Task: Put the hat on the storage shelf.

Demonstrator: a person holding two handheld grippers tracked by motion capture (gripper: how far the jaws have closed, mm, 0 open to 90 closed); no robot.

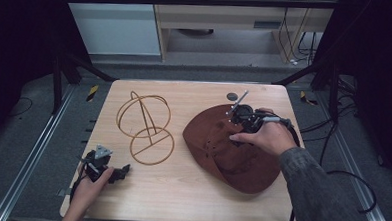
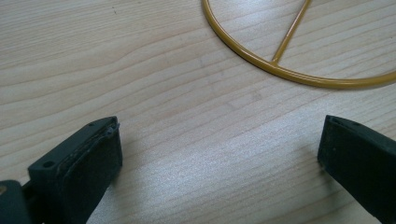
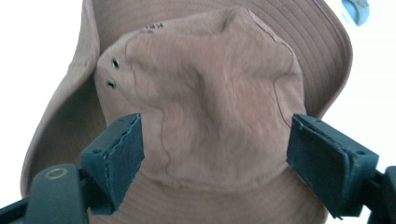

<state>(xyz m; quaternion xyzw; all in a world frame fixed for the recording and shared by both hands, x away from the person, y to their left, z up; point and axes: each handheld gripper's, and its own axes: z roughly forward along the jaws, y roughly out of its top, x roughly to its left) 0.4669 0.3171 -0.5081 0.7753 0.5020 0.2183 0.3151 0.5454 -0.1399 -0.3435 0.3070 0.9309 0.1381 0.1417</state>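
Hat (image 1: 232, 147): one (brown); wire stand (image 1: 145, 128): one; grippers: two.

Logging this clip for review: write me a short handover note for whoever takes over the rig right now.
Left tool: open, holding nothing, low over the table near its front left corner, pointed at the stand's base ring.
Right tool: open, jaws either side of the hat's crown, not yet closed on it.
Hat: brown, lying crown up on the right half of the table.
Stand: gold wire, upright at centre left, bare.
Done: nothing gripped yet.
Left: probably grip the hat and seat it on the stand.
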